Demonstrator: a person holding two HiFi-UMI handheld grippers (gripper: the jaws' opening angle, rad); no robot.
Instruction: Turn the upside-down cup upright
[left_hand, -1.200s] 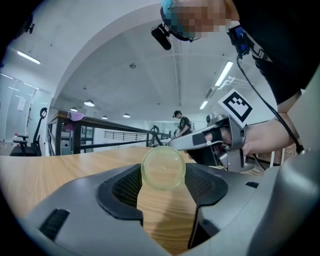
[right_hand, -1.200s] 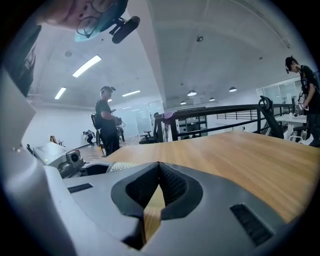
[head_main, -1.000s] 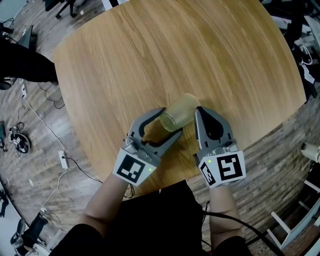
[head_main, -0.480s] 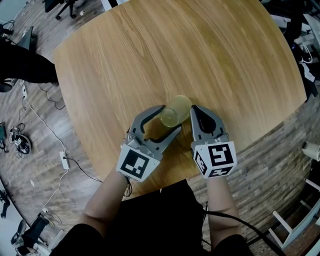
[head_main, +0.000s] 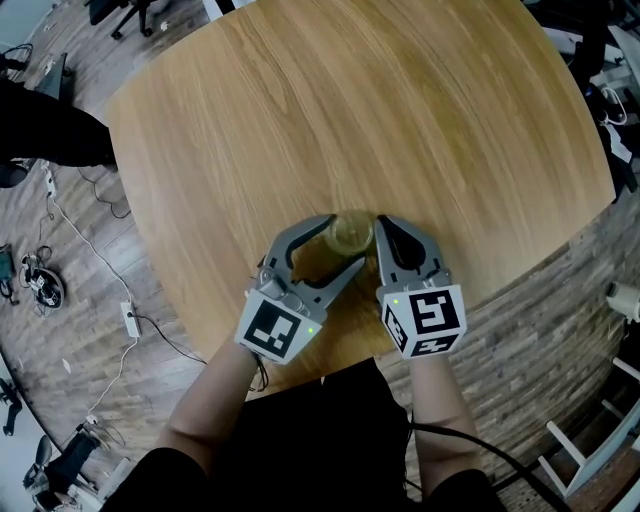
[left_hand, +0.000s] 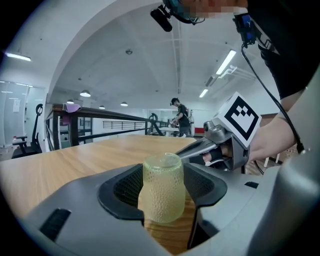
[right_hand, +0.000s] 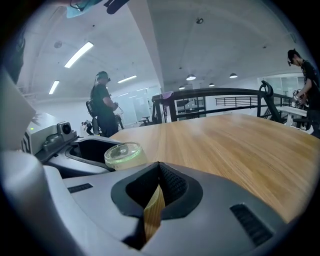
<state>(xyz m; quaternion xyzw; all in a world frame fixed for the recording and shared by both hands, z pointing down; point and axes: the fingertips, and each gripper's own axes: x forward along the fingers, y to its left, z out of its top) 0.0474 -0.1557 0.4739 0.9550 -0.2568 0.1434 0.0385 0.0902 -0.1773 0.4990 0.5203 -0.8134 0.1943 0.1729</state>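
Observation:
A yellowish, pebbled translucent cup (head_main: 349, 233) stands on end on the round wooden table (head_main: 350, 100). I cannot tell whether its mouth or its base faces up. My left gripper (head_main: 344, 241) holds it, with one pad against each side of the cup (left_hand: 162, 187). My right gripper (head_main: 381, 222) is shut with nothing in it, and its tips sit right beside the cup's right side. In the right gripper view the cup (right_hand: 125, 156) shows just left of my closed jaws, and its top is a round glassy ring.
Both grippers work near the table's front edge (head_main: 300, 375). Cables and a power strip (head_main: 125, 318) lie on the wooden floor to the left. White furniture legs (head_main: 590, 450) stand at the lower right. People stand far off in the gripper views.
The cup went from lying tilted between the left jaws to standing on end. My right gripper came down and left, closer to the cup. The left gripper barely moved.

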